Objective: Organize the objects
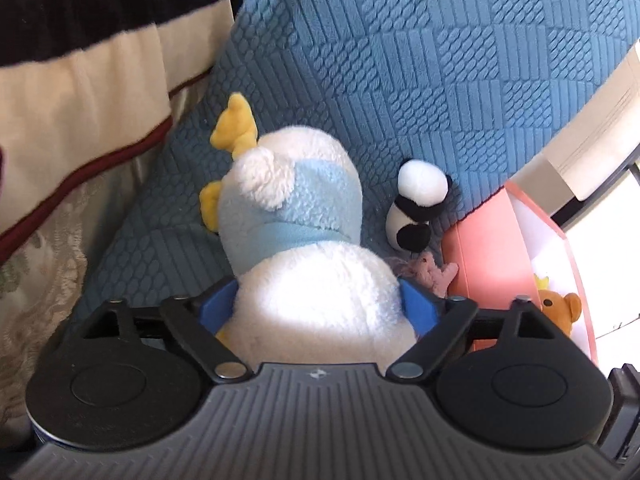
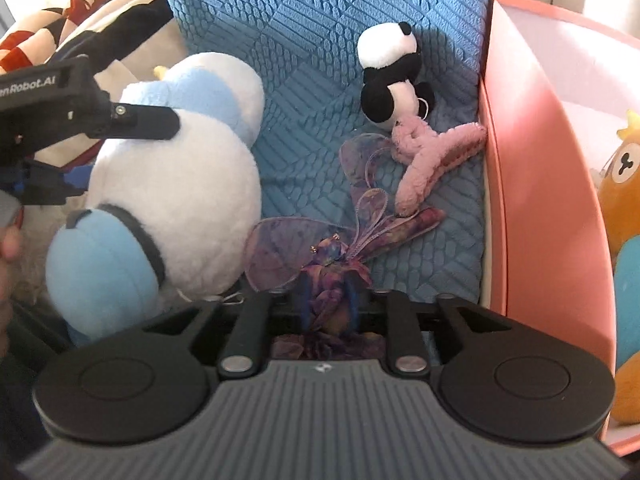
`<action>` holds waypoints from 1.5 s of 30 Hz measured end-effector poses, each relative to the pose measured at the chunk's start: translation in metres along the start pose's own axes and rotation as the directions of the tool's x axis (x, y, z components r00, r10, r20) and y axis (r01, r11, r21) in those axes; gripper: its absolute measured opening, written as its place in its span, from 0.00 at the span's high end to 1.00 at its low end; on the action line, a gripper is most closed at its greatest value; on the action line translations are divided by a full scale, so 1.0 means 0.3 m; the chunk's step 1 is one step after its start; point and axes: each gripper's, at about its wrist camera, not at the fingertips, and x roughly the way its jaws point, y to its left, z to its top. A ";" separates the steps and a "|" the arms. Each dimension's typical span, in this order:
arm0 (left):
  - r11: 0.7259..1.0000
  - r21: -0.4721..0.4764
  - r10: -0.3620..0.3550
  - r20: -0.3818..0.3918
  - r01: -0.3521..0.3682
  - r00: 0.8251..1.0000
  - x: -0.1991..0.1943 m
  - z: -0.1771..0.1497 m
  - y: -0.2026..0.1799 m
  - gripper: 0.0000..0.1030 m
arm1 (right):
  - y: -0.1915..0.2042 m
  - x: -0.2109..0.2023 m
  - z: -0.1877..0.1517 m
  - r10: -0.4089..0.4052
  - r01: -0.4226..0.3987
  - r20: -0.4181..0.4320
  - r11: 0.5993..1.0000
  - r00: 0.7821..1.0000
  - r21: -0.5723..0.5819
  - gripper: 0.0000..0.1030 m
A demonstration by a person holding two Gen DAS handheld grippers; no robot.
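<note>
Only the right wrist view shows right gripper [image 2: 326, 300] jaws pinching the purple butterfly [image 2: 320, 248], while left gripper [image 1: 318, 300] jaws clamp the white duck plush [image 1: 312, 280].

The duck plush [image 1: 296, 240] is lying on the quilted cushion [image 1: 400, 60], toward its left edge. The panda plush [image 2: 394, 76] is sitting nearer the right edge, touching the flamingo plush [image 2: 424, 160]. The bin [image 2: 536, 168] is standing against that right edge, holding the owl plush [image 2: 624, 240].

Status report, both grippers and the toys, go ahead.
Left gripper shut on white duck plush. Right gripper shut on purple butterfly. Panda and pink plush lie beside pink bin.
</note>
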 end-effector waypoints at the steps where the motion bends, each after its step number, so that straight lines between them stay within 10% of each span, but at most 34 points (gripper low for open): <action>1: 1.000 -0.010 0.006 -0.022 -0.006 1.000 0.016 -0.002 0.003 0.07 | 0.000 0.004 -0.002 0.006 -0.006 -0.006 1.000 1.000 -0.001 0.45; 13: 1.000 -0.007 0.016 -0.079 -0.017 0.997 0.109 -0.012 -0.025 0.00 | 0.098 0.076 -0.095 -0.117 0.102 -0.048 0.965 0.992 -0.241 0.37; 22: 0.999 -0.054 0.001 -0.080 -0.006 0.997 0.104 -0.009 -0.013 0.00 | 0.066 0.085 -0.073 -0.071 0.057 -0.059 0.975 0.996 -0.215 0.77; 45: 0.996 -0.060 -0.076 -0.048 0.074 0.996 0.024 -0.030 -0.001 0.10 | -0.058 -0.069 0.019 0.050 -0.049 -0.071 0.999 0.996 0.023 0.81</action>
